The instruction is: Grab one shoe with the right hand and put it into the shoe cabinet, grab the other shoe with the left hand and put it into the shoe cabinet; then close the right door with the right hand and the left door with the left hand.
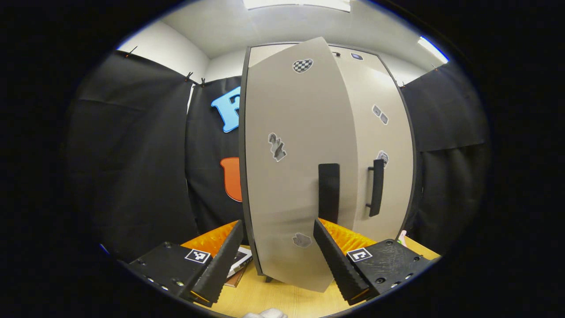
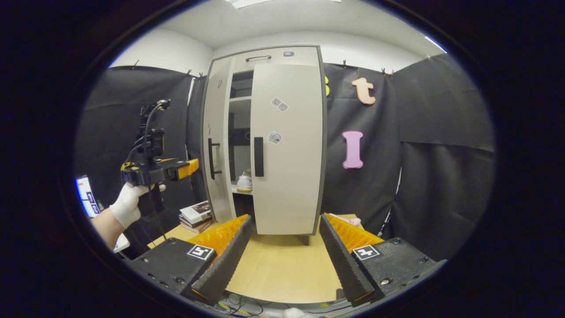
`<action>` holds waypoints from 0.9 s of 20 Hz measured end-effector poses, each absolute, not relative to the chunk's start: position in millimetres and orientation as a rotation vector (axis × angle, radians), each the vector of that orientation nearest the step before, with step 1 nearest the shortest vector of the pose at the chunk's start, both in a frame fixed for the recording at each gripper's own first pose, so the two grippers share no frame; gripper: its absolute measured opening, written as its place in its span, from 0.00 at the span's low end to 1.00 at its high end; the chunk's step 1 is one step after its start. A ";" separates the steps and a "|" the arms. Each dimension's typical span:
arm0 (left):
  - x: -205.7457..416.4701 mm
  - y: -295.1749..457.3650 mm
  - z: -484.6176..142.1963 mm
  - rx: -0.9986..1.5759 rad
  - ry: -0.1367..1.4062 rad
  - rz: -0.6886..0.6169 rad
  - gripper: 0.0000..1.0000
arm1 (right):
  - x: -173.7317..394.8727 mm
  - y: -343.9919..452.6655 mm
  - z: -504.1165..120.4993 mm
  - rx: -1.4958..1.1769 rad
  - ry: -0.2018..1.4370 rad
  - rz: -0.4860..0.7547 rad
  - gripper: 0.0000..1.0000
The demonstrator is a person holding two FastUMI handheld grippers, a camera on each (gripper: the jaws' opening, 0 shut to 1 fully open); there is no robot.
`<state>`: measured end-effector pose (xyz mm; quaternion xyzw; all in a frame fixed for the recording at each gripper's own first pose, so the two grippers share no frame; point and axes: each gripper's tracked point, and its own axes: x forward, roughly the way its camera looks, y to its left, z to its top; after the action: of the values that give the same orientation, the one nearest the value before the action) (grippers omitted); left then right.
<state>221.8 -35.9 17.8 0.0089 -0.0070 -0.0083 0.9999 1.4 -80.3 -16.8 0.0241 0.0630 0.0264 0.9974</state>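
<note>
No readable text; stickers on shoe cabinet (image 2: 287, 145) illegible.

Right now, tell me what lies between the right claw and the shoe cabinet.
In the right gripper view, bare tabletop lies between the right claw and the shoe cabinet.

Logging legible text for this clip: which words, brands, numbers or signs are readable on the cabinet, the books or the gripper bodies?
None can be read.
Stickers on the pale grey shoe cabinet's left door: blurred pictures, no legible words.
Stickers on its right door: too small.
Stack of books beside the cabinet: covers too small.
Square black-and-white marker on the right gripper: a pattern, not text.
</note>
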 end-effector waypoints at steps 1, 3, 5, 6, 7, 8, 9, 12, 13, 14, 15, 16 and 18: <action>209.8 -38.6 18.1 0.014 -0.017 -0.022 0.96 | 3.9 -78.8 -12.7 0.051 0.115 0.051 1.00; 183.3 -43.0 19.4 0.005 -0.022 -0.029 0.96 | 7.0 -75.9 -5.5 0.055 0.094 0.047 1.00; 156.2 -47.3 19.8 -0.001 -0.018 -0.039 0.96 | 9.3 -67.1 -1.1 0.063 0.082 0.060 1.00; 142.5 -46.6 19.3 -0.007 -0.019 -0.044 0.96 | 9.5 -63.3 1.4 0.064 0.074 0.064 1.00; 129.2 -47.3 19.0 -0.018 -0.013 -0.051 0.96 | 9.9 -60.2 3.7 0.062 0.066 0.063 1.00; 117.5 -46.5 20.3 -0.030 -0.018 -0.050 0.96 | 10.3 -57.0 5.6 0.062 0.058 0.061 0.99; 106.0 -43.2 21.3 -0.040 -0.020 -0.051 1.00 | 10.5 -53.8 7.1 0.061 0.053 0.062 1.00; 73.0 -33.7 19.6 -0.070 -0.011 -0.048 0.96 | 7.7 -46.8 8.8 0.067 0.041 0.058 1.00; 64.2 -28.4 19.8 -0.069 -0.018 -0.039 0.96 | 6.1 -45.6 10.0 0.072 0.035 0.054 0.99; 56.1 -22.7 18.1 -0.066 -0.014 -0.030 0.96 | 5.1 -44.2 10.0 0.075 0.032 0.050 0.99; 48.8 -19.7 16.2 -0.069 -0.010 -0.028 0.96 | 3.2 -42.9 10.3 0.076 0.028 0.045 0.99; 41.3 -17.9 14.6 -0.070 -0.008 -0.030 0.96 | 1.2 -42.0 8.6 0.076 0.029 0.039 0.99; 28.0 -10.6 10.1 -0.067 -0.006 -0.019 0.95 | -2.6 -38.8 9.2 0.075 0.028 0.031 0.99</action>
<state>28.0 -10.6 10.1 -0.0334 -0.0029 -0.0095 0.9994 -2.6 -38.8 9.2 0.0373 0.0140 0.0157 0.9991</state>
